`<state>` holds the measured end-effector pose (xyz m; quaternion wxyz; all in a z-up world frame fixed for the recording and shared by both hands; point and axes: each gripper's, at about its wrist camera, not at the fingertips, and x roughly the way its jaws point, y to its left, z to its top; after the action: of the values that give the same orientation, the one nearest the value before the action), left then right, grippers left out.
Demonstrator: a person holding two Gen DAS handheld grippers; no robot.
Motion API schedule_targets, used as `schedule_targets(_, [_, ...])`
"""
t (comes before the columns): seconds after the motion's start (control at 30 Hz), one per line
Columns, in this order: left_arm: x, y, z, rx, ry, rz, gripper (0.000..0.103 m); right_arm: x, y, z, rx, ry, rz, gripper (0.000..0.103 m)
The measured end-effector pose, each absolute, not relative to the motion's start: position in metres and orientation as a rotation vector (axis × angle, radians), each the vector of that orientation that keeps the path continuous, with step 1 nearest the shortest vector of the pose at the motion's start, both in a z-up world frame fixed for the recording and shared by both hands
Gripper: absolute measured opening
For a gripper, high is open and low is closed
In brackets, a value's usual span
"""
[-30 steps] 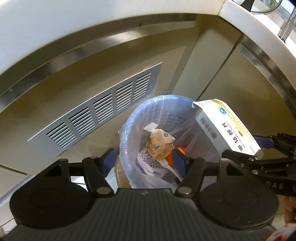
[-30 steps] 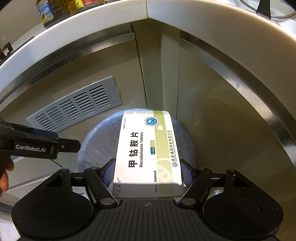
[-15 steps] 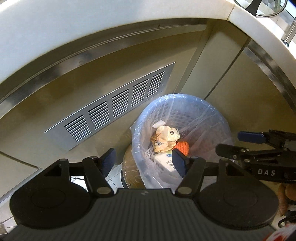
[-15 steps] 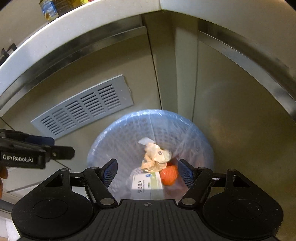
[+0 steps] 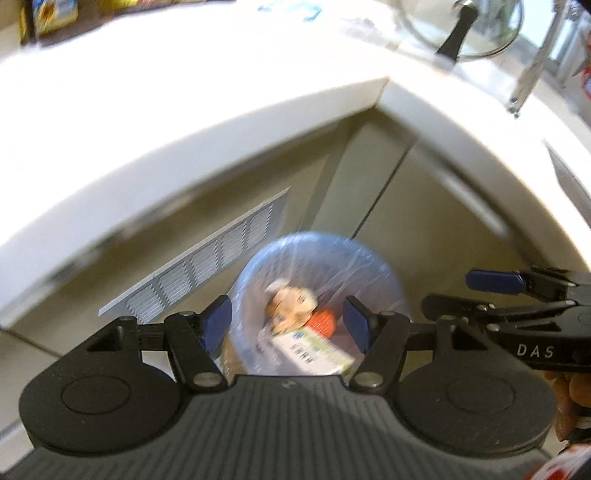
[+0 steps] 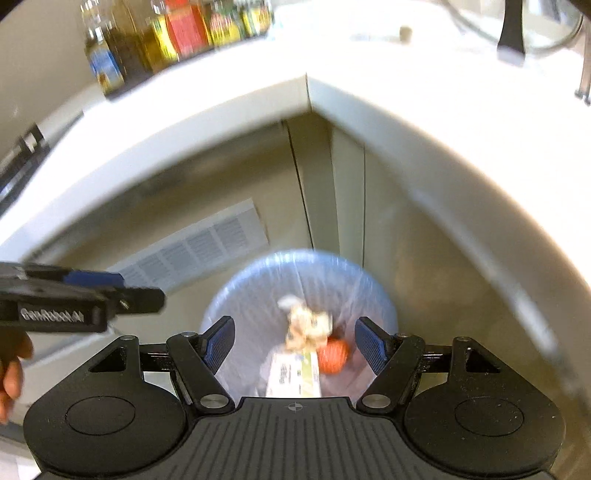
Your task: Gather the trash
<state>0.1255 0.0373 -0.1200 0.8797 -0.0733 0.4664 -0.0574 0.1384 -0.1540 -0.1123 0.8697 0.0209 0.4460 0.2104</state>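
Note:
A round bin (image 5: 321, 240) lined with a clear plastic bag stands on the floor in the cabinet corner. In it lie a white-and-green medicine box (image 5: 314, 350), a crumpled tan wrapper (image 5: 291, 302) and an orange piece (image 5: 323, 321). My left gripper (image 5: 286, 321) hangs open high above the bin with nothing between its fingers. My right gripper (image 6: 295, 339) is also open and empty over the bin (image 6: 295, 258), with the box (image 6: 295, 373) far below it. Each gripper shows in the other's view, the right gripper (image 5: 465, 293) at the right and the left gripper (image 6: 122, 291) at the left. Both views are blurred.
A grey vent grille (image 5: 207, 266) sits in the cabinet front left of the bin. The white countertop (image 5: 184, 110) wraps around the corner above. Bottles (image 6: 166, 37) stand at its back left and a glass lid (image 5: 461, 29) lies at its back right.
The right gripper held the medicine box over the bin; it let go and the box now lies inside. Both grippers have risen, so the bin looks smaller and the countertop shows.

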Motion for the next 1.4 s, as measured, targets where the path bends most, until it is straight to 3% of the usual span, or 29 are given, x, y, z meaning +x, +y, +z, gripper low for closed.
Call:
schedule_targets(0.43, [0.151, 0.027, -0.032, -0.101, 0.765, -0.206, 0.063, 0.145, -0.166, -0.019, 0.100, 0.702, 0.338, 0.072])
schedule_targets(1.03, [0.180, 0.060, -0.004, -0.073, 0.685, -0.191, 0.063, 0.177, -0.163, 0.008, 0.097, 0.644, 0.288, 0.072])
schedule_targets(1.13, [0.187, 0.063, -0.004, -0.092, 0.678, -0.162, 0.063, 0.193, -0.161, 0.005, 0.072, 0.647, 0.317, 0.084])
schedule_targets(1.4, [0.221, 0.059, -0.002, -0.118, 0.680, -0.049, 0.063, 0.263, -0.161, 0.002, 0.040, 0.631, 0.436, 0.088])
